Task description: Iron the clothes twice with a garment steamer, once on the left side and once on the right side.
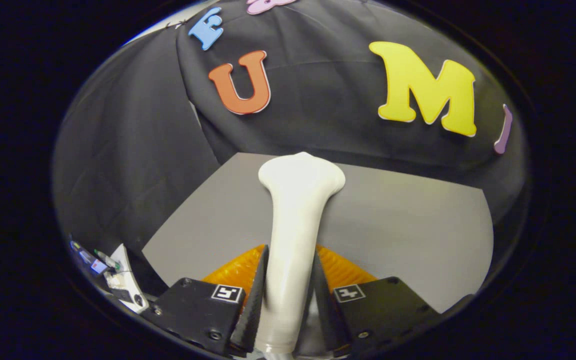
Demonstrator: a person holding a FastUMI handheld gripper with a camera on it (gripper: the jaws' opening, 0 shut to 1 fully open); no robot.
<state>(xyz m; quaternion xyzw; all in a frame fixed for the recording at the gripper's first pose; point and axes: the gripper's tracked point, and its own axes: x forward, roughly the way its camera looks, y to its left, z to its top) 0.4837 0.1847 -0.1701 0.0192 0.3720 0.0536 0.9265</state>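
Note:
A white garment steamer (pixel 293 220) stands up between my fingers, its slim handle clamped on both sides and its wide head flaring out beyond the fingertips. My gripper (pixel 288 280) is shut on that handle. The steamer hangs above a grey table (pixel 408 225). No garment can be made out in this view.
Black cloth walls rise behind the grey table and to its left. Down at the left, beside the finger, lies a white device (pixel 128 287) with small items around it on a dark ledge.

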